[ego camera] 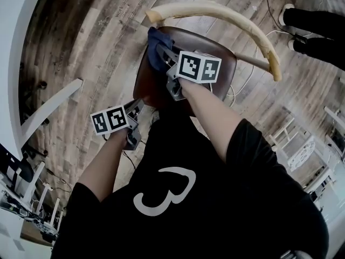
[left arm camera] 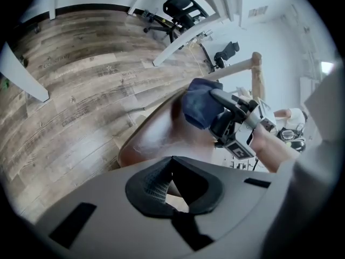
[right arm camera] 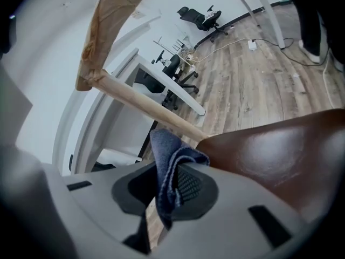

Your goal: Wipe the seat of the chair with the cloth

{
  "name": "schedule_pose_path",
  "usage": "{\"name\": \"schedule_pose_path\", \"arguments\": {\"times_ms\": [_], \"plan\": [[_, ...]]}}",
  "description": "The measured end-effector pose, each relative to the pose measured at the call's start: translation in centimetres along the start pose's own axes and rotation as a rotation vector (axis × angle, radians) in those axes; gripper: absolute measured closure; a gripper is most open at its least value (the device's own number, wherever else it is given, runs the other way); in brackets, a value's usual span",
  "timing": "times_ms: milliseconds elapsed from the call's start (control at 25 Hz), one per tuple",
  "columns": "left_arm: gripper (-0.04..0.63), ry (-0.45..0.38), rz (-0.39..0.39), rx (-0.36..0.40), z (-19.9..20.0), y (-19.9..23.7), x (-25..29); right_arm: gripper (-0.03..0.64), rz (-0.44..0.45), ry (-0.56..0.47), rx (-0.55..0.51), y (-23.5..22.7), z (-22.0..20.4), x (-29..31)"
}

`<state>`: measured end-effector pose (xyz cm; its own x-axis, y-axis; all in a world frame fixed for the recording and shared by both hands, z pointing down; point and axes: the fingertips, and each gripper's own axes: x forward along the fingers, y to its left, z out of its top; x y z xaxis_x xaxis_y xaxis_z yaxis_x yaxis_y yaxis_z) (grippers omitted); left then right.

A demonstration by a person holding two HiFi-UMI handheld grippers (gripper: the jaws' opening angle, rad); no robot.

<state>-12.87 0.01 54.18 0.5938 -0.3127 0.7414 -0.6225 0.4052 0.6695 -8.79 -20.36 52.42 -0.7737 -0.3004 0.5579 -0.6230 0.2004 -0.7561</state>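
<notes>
The dark blue cloth (right arm camera: pixel 164 155) is clamped between the jaws of the right gripper (right arm camera: pixel 171 185), with a fold standing up above the pads and a tail hanging below them – a hold that seems chosen so that a loose bunch of fabric, rather than the hard jaws, is presented to the glossy brown seat (right arm camera: pixel 280 150). In the head view the cloth is seen at the seat's far left edge, close under the curved pale wooden backrest (ego camera: pixel 226 12) and beside the wooden spindle (right arm camera: pixel 156 115) that carries it; whether the fabric is actually pressed onto the seat there cannot be told. A stroke is judged to be at its outer limit, since most of the seat lies bare towards the right and the near side. The left gripper (left arm camera: pixel 172 166) is held low off the seat's near left corner, over the plank floor (left arm camera: pixel 81 90), with its jaws drawn together on nothing – apparently parked out of the wiping path, as no part of the job is given to it. Care would be called for near the spindle, where the loose fold could be snagged.
</notes>
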Motion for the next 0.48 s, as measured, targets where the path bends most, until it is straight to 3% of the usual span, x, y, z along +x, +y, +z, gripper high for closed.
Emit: {"name": "schedule_pose_path", "arguments": {"times_ms": [480], "plan": [[0.583, -0.010, 0.043, -0.002, -0.2, 1.7, 0.5, 0.561, -0.078, 0.038, -0.105, -3.2, 0.0, 1.9]]}}
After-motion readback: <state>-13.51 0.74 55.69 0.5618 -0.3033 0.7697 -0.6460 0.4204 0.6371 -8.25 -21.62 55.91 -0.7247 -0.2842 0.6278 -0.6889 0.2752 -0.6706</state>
